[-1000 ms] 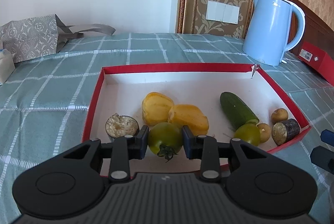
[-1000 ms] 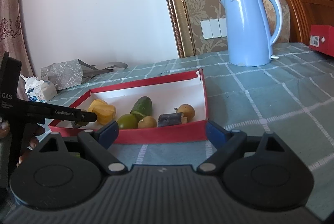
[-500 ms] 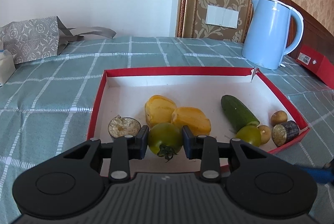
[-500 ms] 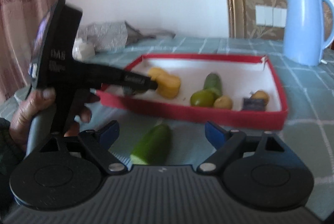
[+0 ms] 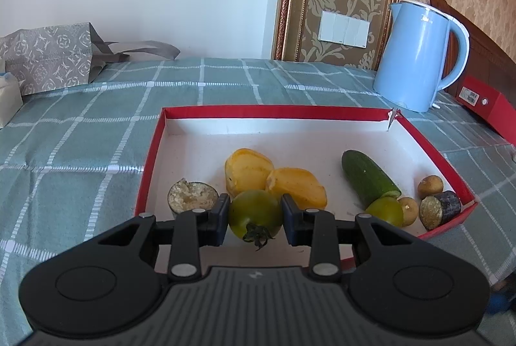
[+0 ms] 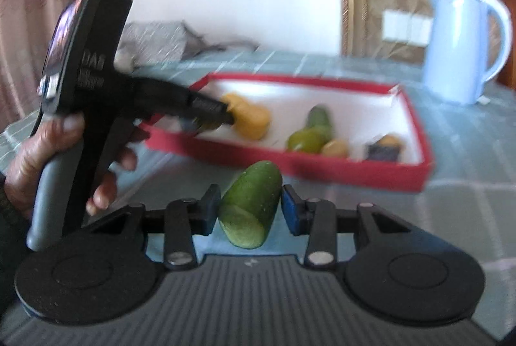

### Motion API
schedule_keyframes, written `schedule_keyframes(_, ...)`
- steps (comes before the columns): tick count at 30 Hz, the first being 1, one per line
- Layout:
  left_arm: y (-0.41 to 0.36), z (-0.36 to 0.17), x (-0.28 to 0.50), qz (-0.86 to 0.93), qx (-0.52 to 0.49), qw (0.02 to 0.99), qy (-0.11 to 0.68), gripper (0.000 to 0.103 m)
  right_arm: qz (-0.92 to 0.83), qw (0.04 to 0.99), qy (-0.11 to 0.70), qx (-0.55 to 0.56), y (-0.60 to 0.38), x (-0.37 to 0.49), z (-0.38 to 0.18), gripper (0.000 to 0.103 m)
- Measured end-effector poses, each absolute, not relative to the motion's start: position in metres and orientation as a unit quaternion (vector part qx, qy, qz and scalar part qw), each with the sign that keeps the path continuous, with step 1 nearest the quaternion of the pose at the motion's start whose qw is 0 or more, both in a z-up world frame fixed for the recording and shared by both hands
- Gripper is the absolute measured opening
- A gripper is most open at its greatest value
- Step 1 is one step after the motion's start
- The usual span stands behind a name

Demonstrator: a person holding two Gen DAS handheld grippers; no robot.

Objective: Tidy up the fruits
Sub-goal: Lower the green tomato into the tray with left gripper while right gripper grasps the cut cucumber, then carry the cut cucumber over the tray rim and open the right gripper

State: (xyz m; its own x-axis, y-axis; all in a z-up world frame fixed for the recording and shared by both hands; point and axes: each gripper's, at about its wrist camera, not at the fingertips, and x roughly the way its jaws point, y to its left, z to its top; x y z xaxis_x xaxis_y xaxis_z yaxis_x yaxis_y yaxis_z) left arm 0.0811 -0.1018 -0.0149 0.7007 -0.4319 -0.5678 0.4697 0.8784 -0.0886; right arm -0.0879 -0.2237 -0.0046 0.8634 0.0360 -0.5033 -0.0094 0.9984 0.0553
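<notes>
My left gripper is shut on a green tomato, stem toward me, over the near edge of the red tray. In the tray lie two yellow fruits, a cucumber half, another green tomato, small brown fruits and two eggplant pieces. In the right wrist view my right gripper is closing its jaws on a cut cucumber piece in front of the tray. Both pads touch its sides. A hand holds the left gripper there.
A light blue kettle stands behind the tray at the right, with a red box beside it. A grey patterned bag lies at the back left. The checked green cloth covers the table.
The right gripper swung left to a cucumber piece on the cloth before the tray, and its jaws closed from wide open onto it. The left gripper kept still with the tomato.
</notes>
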Motion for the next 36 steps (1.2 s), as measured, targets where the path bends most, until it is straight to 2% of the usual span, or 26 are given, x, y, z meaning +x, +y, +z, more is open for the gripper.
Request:
schedule_keyframes(10,-0.109,-0.018,0.084,-0.238,0.044,0.922,0.303,0.033,-0.024,0.967,0.247,0.058,-0.259,-0.09,0.001,0.035)
schedule_keyframes(13,-0.111,-0.018,0.081,-0.229,0.062,0.926,0.294,0.044,-0.026,0.966,0.249,0.064,-0.266,-0.087,0.0,0.032)
schedule_keyframes(15,-0.111,-0.017,0.077,-0.235,0.072,0.925,0.288,0.056,-0.026,0.966,0.247,0.067,-0.265,-0.088,-0.001,0.032)
schedule_keyframes(23,-0.098,-0.008,0.046,-0.202,0.083,0.948,0.233,0.064,-0.029,0.968,0.244,0.054,-0.264,-0.084,-0.002,0.032)
schedule_keyframes(29,-0.083,-0.002,0.026,-0.191,0.074,0.958,0.2,0.064,-0.032,0.97,0.235,0.044,-0.262,-0.084,-0.003,0.032)
schedule_keyframes(36,-0.063,-0.005,0.019,-0.209,0.034,0.951,0.225,0.065,-0.042,0.976,0.21,0.03,-0.262,-0.083,0.014,0.032)
